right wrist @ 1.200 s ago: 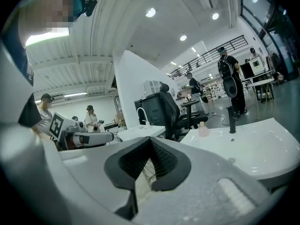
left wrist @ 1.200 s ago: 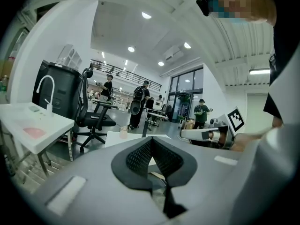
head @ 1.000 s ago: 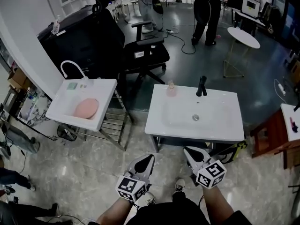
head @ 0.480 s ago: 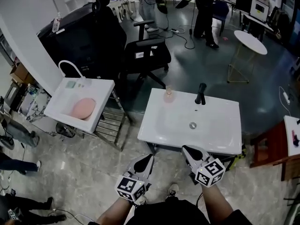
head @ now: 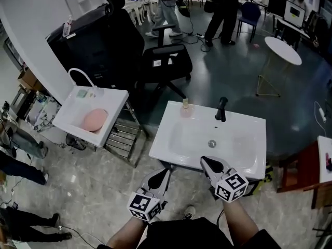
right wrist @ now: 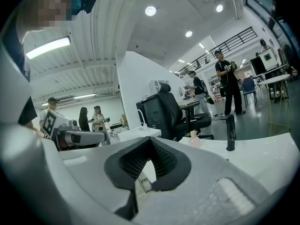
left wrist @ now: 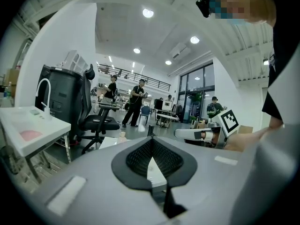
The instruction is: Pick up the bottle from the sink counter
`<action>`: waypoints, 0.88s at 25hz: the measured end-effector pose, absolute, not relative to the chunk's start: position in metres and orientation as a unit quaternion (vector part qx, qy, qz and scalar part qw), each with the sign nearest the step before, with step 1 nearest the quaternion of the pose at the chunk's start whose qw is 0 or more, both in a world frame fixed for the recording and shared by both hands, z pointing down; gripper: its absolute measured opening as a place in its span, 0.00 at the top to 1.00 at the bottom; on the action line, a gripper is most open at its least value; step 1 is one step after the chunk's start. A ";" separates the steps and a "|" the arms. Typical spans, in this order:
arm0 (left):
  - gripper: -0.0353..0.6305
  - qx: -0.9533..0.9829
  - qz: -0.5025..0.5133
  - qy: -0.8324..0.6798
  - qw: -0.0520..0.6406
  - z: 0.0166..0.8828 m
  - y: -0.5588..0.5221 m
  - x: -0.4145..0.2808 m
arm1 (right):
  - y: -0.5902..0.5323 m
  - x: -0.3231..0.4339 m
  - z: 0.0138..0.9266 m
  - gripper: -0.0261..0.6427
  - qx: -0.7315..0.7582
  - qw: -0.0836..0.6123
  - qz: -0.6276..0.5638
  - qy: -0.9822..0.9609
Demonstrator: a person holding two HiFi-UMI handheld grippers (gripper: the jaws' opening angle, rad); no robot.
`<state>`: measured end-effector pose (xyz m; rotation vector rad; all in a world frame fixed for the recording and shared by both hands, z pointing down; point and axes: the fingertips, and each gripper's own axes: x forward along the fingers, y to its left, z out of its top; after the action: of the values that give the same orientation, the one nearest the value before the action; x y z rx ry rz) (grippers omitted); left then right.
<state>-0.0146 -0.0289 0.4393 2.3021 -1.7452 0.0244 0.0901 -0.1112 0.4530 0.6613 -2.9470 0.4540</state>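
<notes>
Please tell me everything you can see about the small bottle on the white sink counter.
The bottle is small, with a pale pink, translucent-looking body and a narrower, lighter top; its cap type is too small to tell. It stands upright on the back rim of the white sink, left of the black faucet and apart from it. Only the sink touches it.

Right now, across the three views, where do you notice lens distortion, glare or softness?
Head view: wide-angle bending curves the room's edges; the white sink counter is bright with little shading. Left gripper view: fisheye circle with black corners, ceiling lights glaring. Right gripper view: same dark corners; the bottle is small and soft.
</notes>
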 end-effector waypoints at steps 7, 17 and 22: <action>0.94 0.789 0.012 -0.602 0.122 0.439 -0.038 0.000 | -0.120 0.102 0.451 0.96 0.211 0.035 0.139 -0.967; 0.94 0.794 0.011 -0.593 0.132 0.445 -0.057 0.009 | -0.134 0.106 0.452 0.96 0.221 0.035 0.138 -0.965; 0.94 0.802 0.012 -0.584 0.127 0.448 -0.078 0.006 | -0.151 0.102 0.457 0.96 0.234 0.036 0.135 -0.962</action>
<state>0.0062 -0.0778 0.4480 2.3335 -1.6985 0.0339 0.1018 -0.1513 0.4570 0.7174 -2.9564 0.4150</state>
